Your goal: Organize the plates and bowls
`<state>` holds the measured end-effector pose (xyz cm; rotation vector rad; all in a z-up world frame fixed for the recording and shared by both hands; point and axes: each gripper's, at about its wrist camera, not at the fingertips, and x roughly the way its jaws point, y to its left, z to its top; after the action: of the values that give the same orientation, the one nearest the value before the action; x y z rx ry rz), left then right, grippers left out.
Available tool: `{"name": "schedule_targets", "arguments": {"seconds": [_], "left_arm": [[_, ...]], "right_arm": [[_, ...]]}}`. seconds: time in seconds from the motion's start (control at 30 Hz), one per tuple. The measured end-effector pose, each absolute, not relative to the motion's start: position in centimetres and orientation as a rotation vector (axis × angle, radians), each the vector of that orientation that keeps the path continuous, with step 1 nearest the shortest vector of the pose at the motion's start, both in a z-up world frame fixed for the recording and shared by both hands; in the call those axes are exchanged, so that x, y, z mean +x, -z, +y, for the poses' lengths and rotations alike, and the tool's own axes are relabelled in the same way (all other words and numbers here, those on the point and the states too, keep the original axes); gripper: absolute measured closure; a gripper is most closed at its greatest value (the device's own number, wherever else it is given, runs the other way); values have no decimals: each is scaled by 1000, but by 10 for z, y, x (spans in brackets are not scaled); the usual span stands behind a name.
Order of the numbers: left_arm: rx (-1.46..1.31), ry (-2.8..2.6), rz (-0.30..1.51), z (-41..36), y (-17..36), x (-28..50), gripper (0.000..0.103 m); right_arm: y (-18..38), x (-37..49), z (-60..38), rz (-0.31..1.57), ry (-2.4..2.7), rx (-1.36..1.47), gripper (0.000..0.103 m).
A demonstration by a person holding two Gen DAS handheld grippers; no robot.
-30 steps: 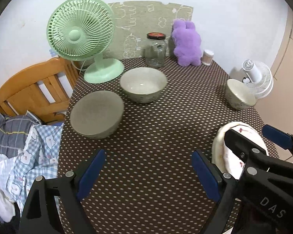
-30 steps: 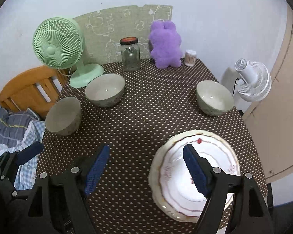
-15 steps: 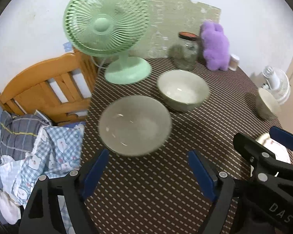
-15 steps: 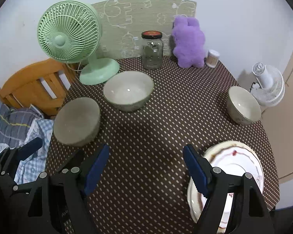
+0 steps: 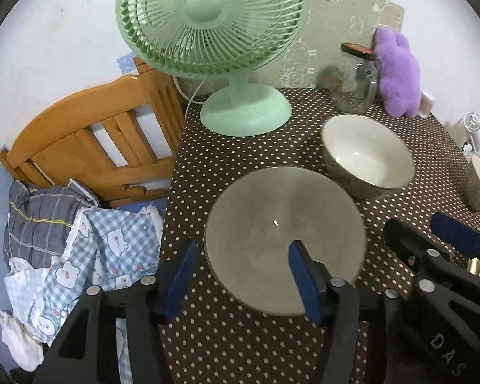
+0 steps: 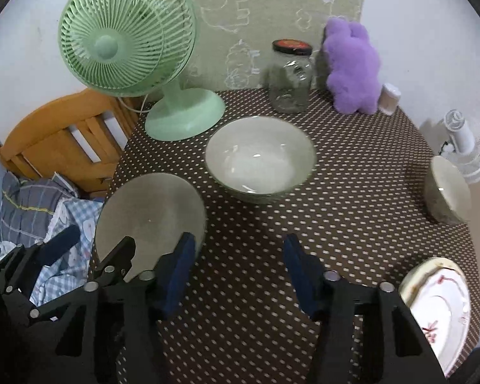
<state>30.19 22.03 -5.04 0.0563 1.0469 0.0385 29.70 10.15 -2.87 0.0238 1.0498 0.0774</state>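
Note:
Three grey-green bowls stand on the dotted tablecloth. The near-left bowl fills the left wrist view. My left gripper straddles its near-left rim, one blue pad inside and one outside. The jaws are closing and the pads do not press on the rim. My right gripper hovers over bare cloth just short of the middle bowl, its jaws closing on nothing. A third bowl sits near the right edge. Stacked white plates with a red pattern lie at the front right.
A green fan, a glass jar, a purple plush toy and a small white container line the back of the table. A wooden chair with checked cloths stands at the left. A white fan stands beyond the right edge.
Both grippers have moved left and down toward the bowls, and both pairs of jaws have narrowed. The left gripper now straddles the near bowl's rim. The plates have slid toward the right edge of the view.

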Motion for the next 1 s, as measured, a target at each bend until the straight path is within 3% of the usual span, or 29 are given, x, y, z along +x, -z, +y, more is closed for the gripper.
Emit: {"name": "schedule_targets", "arguments": {"seconds": [0.4, 0.73, 1.0], "left_arm": [[33, -27, 1093, 232, 79, 326, 58], [55, -23, 1088, 235, 88, 333, 70], [41, -18, 1115, 233, 87, 328, 70]], "right_arm": [[61, 327, 121, 1105, -81, 43, 58], [77, 342, 136, 1134, -106, 20, 90], [74, 337, 139, 1138, -94, -20, 90]]}}
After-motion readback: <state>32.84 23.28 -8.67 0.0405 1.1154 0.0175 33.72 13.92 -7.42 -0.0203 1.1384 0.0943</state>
